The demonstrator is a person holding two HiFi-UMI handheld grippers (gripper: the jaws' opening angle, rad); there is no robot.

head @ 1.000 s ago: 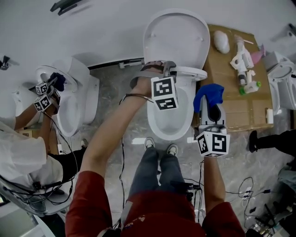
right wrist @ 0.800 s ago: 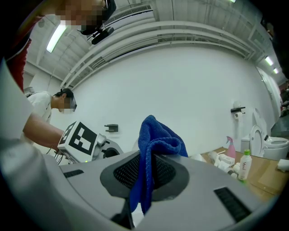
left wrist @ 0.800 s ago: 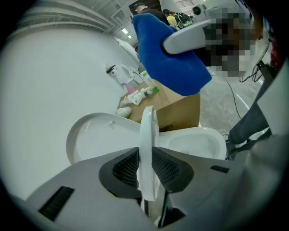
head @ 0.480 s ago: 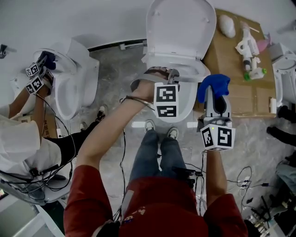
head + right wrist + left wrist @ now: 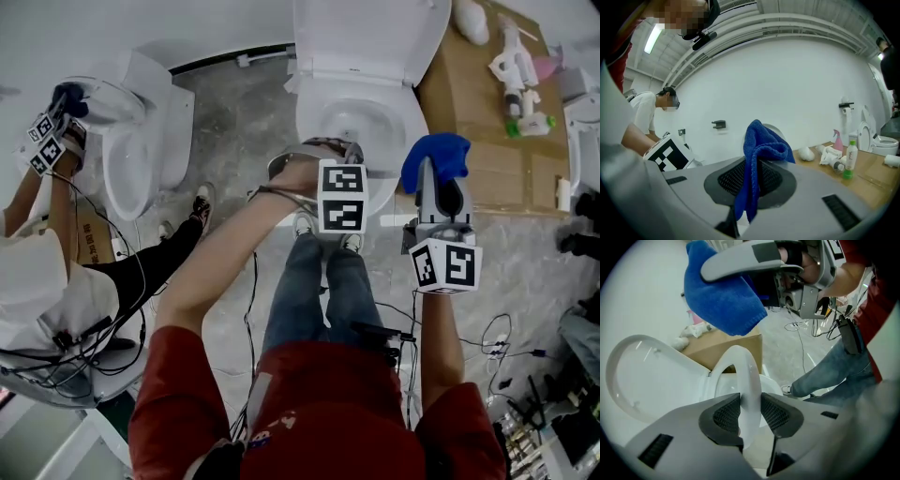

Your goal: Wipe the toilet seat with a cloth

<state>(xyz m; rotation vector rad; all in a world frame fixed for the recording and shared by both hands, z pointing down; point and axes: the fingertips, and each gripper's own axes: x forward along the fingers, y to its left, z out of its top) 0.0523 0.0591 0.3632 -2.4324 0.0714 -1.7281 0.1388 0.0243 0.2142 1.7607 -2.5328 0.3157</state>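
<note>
A white toilet stands ahead with its lid [image 5: 370,28] raised and its bowl [image 5: 361,122] open. The toilet seat [image 5: 743,373] is tilted partway down. Its front rim sits between the pads of my left gripper [image 5: 328,150] [image 5: 751,404] and fills the gap. Those jaws have just been opening, but both pads still touch the rim. My right gripper [image 5: 433,180] [image 5: 752,178] hovers to the right of the bowl, shut on a blue cloth [image 5: 436,157] [image 5: 761,140]. The cloth [image 5: 722,301] hangs above the seat in the left gripper view.
A second person at the left works with grippers on another toilet [image 5: 141,141]. A cardboard sheet [image 5: 487,159] to the right of my toilet carries a spray bottle [image 5: 525,56] and small items. A third toilet [image 5: 586,122] is at the right edge. Cables [image 5: 487,356] lie on the floor near my shoes [image 5: 323,230].
My left gripper has come forward and down from the raised lid, bringing the seat with it. The right gripper with the cloth has sunk slightly beside the bowl.
</note>
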